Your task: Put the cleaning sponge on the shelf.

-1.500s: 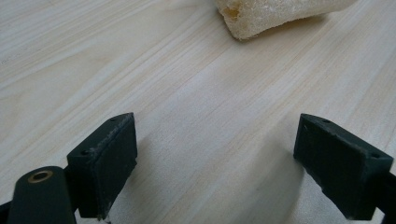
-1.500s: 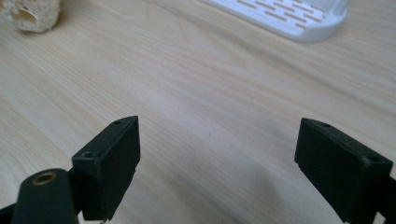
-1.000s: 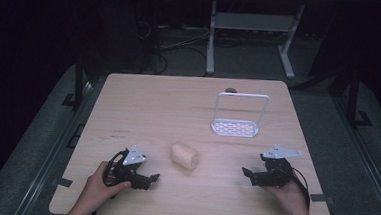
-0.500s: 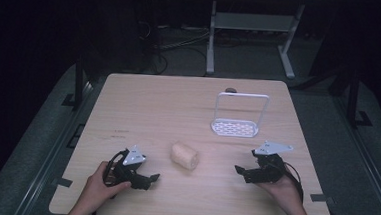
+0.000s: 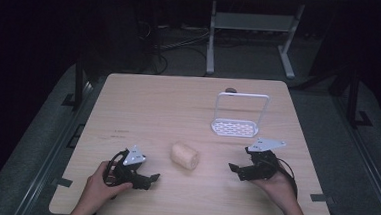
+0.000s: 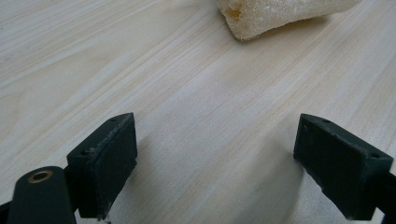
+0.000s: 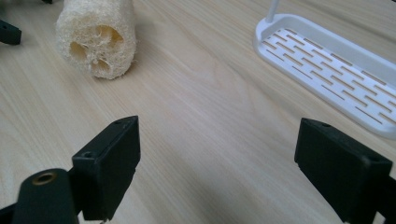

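A pale loofah piece (image 5: 184, 155) lies on its side near the middle front of the wooden table (image 5: 179, 102). My left gripper (image 5: 150, 177) rests at the front left, jaws wide apart and empty; the loofah (image 6: 280, 16) lies just ahead of them. My right gripper (image 5: 236, 169) sits at the front right, open and empty, aimed left toward the loofah (image 7: 97, 38), whose holed end faces me. A white slotted tray (image 5: 235, 127) with a tall hoop handle stands behind the right gripper; its slotted base (image 7: 336, 70) lies ahead to the right.
A small dark round fitting (image 5: 231, 90) sits at the table's far edge. Beyond the table are a metal stand (image 5: 250, 36) and cables (image 5: 172, 46) on a dark floor. Bare wood lies between loofah and both grippers.
My right gripper has moved left across the table toward the loofah. The left gripper, the loofah and the tray have stayed put.
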